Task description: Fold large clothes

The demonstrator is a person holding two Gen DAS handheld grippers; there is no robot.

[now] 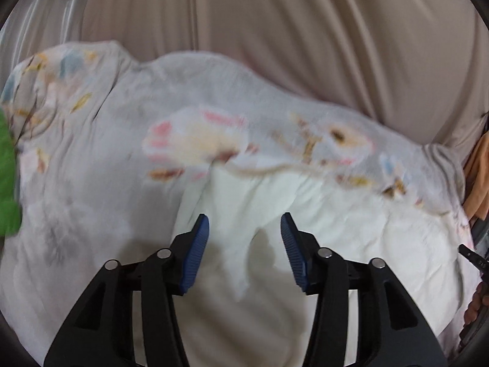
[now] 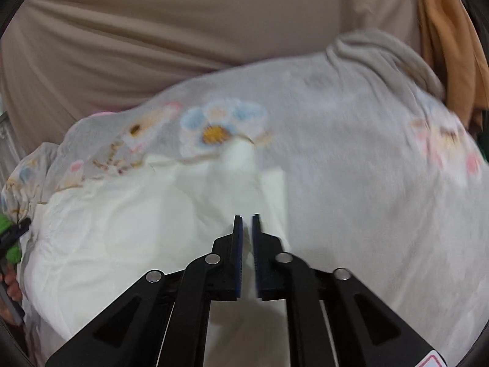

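Observation:
A large grey cloth with a flower print (image 1: 101, 159) lies spread on a beige surface, its white inner side (image 1: 321, 214) turned up near me. It also shows in the right wrist view (image 2: 351, 159), with the white side (image 2: 122, 220) at the left. My left gripper (image 1: 245, 223) is open and empty just above the white part, jaws wide apart. My right gripper (image 2: 247, 218) is shut on a white fold of the cloth (image 2: 241, 159) that rises between its fingers.
Beige sheet (image 1: 275, 30) lies behind the cloth. An orange cloth (image 2: 449, 30) hangs at the right. A green item (image 1: 7, 183) lies at the far left edge. Both views are motion-blurred.

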